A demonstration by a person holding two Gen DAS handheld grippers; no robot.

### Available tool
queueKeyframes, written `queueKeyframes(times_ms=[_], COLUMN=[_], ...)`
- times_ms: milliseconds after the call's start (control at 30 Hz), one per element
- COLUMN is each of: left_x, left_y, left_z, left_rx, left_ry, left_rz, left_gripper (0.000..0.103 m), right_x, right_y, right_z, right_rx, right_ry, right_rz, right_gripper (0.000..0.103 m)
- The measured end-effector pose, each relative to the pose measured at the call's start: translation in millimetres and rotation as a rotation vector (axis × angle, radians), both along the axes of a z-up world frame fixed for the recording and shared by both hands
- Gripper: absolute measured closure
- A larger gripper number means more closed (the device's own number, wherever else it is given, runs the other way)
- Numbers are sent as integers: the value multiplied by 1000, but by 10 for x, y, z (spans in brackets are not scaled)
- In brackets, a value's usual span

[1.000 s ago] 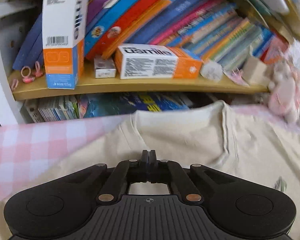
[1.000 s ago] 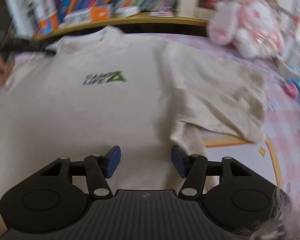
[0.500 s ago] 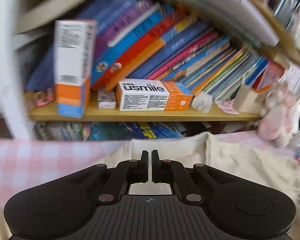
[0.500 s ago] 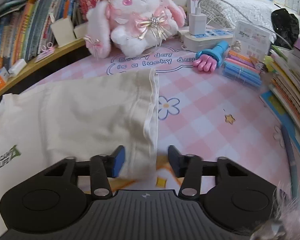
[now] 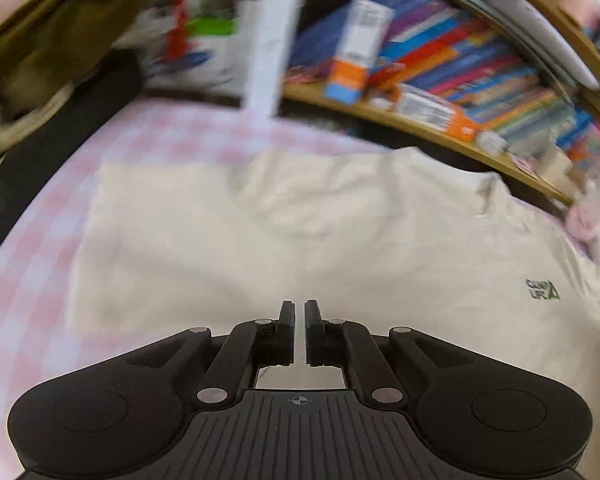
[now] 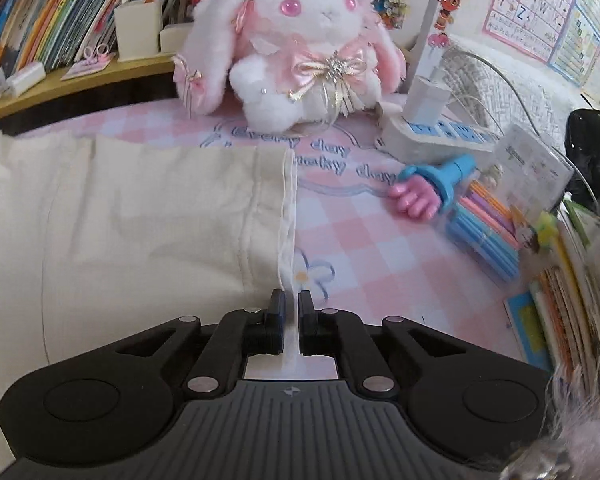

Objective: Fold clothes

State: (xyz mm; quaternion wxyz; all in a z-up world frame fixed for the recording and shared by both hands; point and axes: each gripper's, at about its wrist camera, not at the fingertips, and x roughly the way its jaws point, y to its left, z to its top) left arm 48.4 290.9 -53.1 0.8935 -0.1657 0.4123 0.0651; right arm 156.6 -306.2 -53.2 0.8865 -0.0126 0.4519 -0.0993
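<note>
Pink checked cloth [image 6: 380, 240] covered the surface, with a bookshelf [image 5: 440, 128] across the top of both views. The cream T-shirt [image 5: 300, 240] lay spread flat over the middle of the left view, its small logo at the right edge. Above it, the left gripper [image 5: 299, 310] was clenched on nothing. The right gripper [image 6: 289, 300], low in its frame, had just closed and seemingly pinched the shirt's sleeve hem [image 6: 286, 216]. A plush rabbit [image 6: 300, 40] sat at upper centre.

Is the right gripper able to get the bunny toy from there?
Probably not yet: the right gripper is shut on the T-shirt sleeve hem, and the bunny toy sits far beyond it.
</note>
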Motion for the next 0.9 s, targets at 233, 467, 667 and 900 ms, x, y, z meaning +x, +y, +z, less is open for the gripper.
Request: queueKeyframes(times_ms=[233, 467, 667, 900], left_x=[-112, 38, -141, -158], left_y=[163, -172, -249, -122], left_z=[-82, -189, -153, -231], left_rx=[-97, 109, 159, 74], left_ry=[-13, 51, 63, 33], left_rz=[78, 27, 72, 87], left_gripper=[83, 71, 70, 92], right_x=[-228, -613, -778, -777], right_y=[-35, 485, 857, 964], right_z=[122, 347, 159, -4], right_rx=[27, 197, 269, 279], right_ry=[-62, -89, -9, 4], right_rz=[-42, 80, 116, 87], right_gripper=[94, 61, 59, 77])
